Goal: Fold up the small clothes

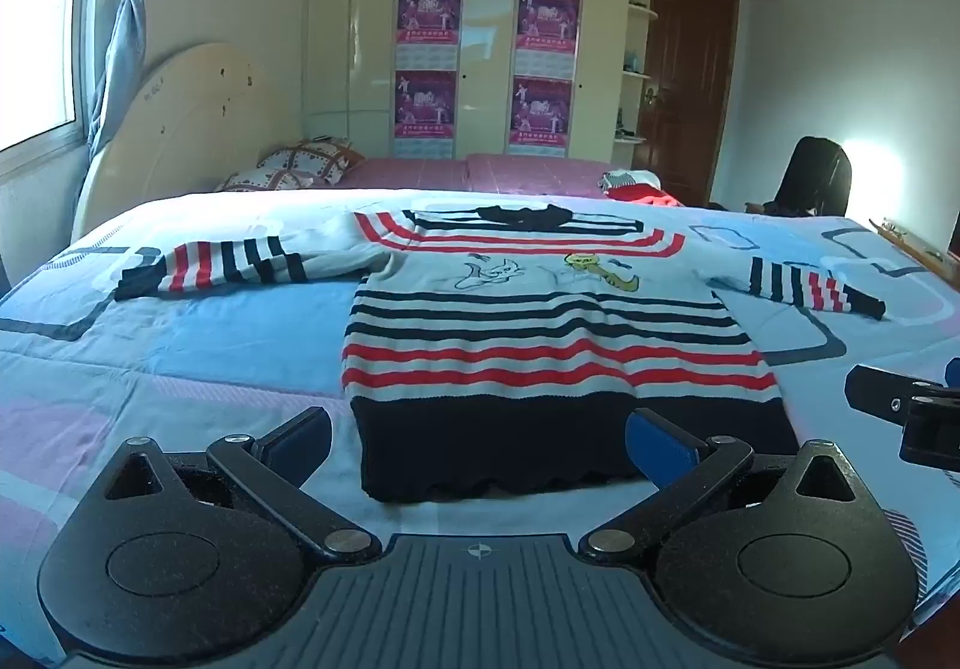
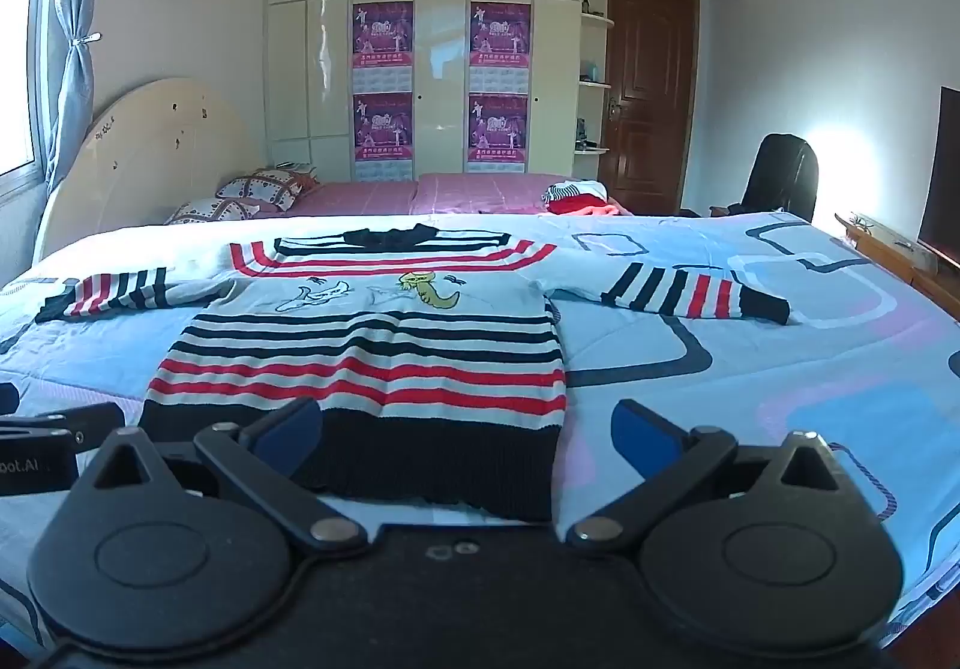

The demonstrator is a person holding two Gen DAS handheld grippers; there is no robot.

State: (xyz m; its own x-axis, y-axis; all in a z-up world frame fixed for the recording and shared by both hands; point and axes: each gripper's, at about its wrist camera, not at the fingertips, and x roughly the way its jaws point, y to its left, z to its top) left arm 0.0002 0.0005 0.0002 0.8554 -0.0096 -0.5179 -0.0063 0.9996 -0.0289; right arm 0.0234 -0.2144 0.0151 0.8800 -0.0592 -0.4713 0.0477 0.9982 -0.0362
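A small striped sweater (image 1: pixel 540 345) lies flat, face up, on the blue patterned bedspread (image 1: pixel 180 357), sleeves spread left and right, navy hem nearest me. It also shows in the right wrist view (image 2: pixel 372 357). My left gripper (image 1: pixel 480 444) is open and empty, its fingers straddling the hem's left part just above the bed. My right gripper (image 2: pixel 468 435) is open and empty, over the hem's right corner. The right gripper shows at the right edge of the left wrist view (image 1: pixel 912 417).
A pile of other clothes (image 1: pixel 636 186) lies on the pink bed (image 1: pixel 480 171) behind. Pillows (image 1: pixel 300 165) and a headboard (image 1: pixel 174 129) are at the left. A black chair (image 1: pixel 816 177) and a wooden bench (image 2: pixel 900 255) stand at the right.
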